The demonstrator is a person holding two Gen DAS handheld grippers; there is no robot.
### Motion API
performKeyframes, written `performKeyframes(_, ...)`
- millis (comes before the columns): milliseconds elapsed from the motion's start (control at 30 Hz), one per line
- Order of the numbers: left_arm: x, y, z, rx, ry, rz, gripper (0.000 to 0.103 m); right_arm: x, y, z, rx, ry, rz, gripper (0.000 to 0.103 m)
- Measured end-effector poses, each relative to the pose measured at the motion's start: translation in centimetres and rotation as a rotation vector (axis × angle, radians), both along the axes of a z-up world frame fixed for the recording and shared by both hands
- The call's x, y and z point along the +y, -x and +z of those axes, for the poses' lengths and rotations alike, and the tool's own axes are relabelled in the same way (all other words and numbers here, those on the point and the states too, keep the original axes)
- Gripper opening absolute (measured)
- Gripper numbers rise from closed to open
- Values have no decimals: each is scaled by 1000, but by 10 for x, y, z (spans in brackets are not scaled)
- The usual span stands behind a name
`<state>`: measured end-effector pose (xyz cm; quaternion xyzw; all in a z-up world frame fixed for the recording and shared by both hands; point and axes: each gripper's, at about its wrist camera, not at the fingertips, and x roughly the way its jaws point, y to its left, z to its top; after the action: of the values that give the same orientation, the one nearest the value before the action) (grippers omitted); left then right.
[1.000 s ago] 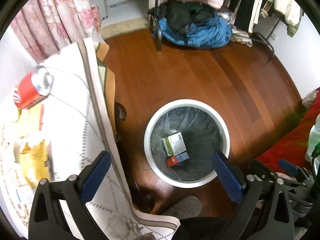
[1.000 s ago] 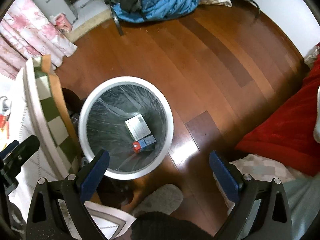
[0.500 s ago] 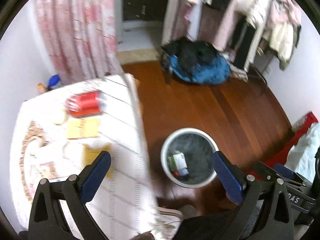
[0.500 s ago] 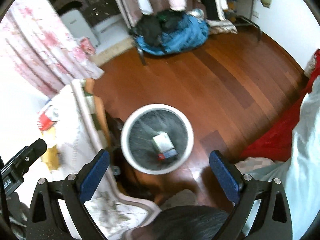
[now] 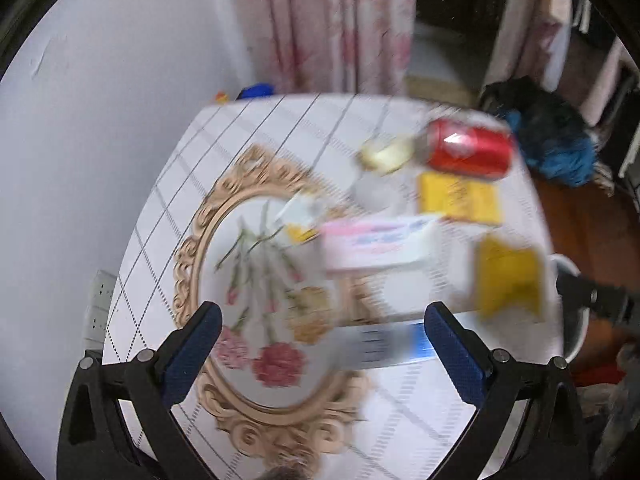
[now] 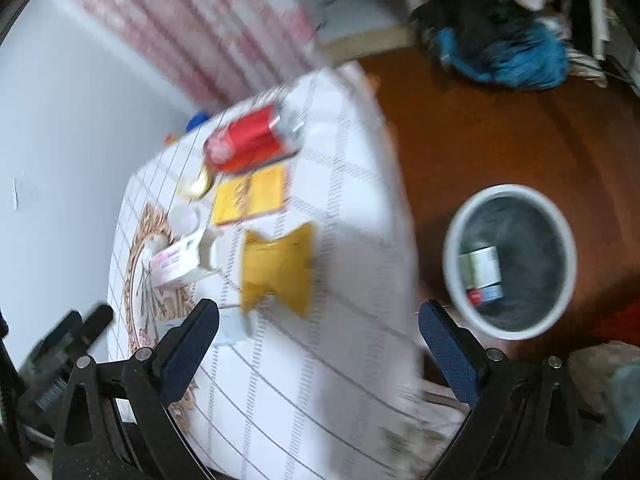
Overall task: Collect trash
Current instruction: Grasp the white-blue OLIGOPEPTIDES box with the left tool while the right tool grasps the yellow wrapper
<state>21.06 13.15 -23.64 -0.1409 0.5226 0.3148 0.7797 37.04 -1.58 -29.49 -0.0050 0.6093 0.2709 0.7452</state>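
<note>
- The left gripper [image 5: 320, 354] hangs over the counter [image 5: 248, 128] with its blue-padded jaws spread wide and nothing between them.
- The right gripper [image 6: 318, 350] is likewise spread wide and empty, above the counter's edge nearest the floor.
- Both views are blurred, so small print and fine edges cannot be read.
- The counter carries a white cloth with a thin grid pattern and an oval gold-scroll frame [image 5: 188, 256] printed around pink flowers.
- A red soda can [image 5: 470, 152] lies on its side near the far edge of the counter; in the right wrist view it shows at [image 6: 250, 142].
- Just beside the can lies a flat yellow packet [image 5: 460, 198].
- A second, crumpled yellow wrapper [image 5: 508, 276] lies closer to the counter's floor-side edge.
- A white carton with pink print [image 5: 376, 246] lies between the gold frame and the yellow wrapper.
- A flat blue-and-white piece [image 5: 392, 346] lies between the left gripper's jaws in the view, too blurred to name.
- A white-rimmed trash bin [image 6: 452, 256] with a clear liner stands on the wooden floor [image 6: 500, 120], beside the counter.
- Inside the bin lie a white-and-green box [image 6: 482, 266] and a small red-and-blue box [image 6: 484, 294], touching each other.
- A blue and black heap of cloth [image 6: 504, 54] lies on the floor, well apart from the bin.
</note>
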Motion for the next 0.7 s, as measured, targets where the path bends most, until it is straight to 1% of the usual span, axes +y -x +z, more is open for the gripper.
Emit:
performKeyframes(33,6,6,-5,13,-2,2,103,14,2,-10,3,23,11,101)
performKeyframes(100,15,7,-21,39,0,-10,103,35,2,-28,14,71,19,101)
performKeyframes(167,18,5,-26,44,0,-42,103,49,-3,-43,30,92,16,101)
performKeyframes(233,20,6,-27,44,-2,-107,103,60,-9,-54,44,94,15,101)
performKeyframes(267,16,3,-26,42,-5,-155,103,65,-10,-58,49,95,20,100)
performKeyframes(333,6,-2,-21,49,-12,-259,103,72,-9,-65,44,112,27,83)
performKeyframes(367,1,-4,-19,53,-15,-306,103,76,-10,-63,28,108,33,72)
performKeyframes(400,-5,-5,-17,59,-20,-360,103,75,-9,-61,17,111,43,59)
performKeyframes(467,-20,-12,-17,78,-26,-483,103,69,-8,-59,25,97,41,58)
performKeyframes(567,-38,-23,-25,127,-5,-630,103,45,-2,-55,24,103,37,58)
performKeyframes(600,-43,-27,-28,146,6,-672,103,38,-2,-54,27,103,34,58)
performKeyframes(700,-55,-37,-39,192,23,-757,103,13,4,-54,44,102,23,58)
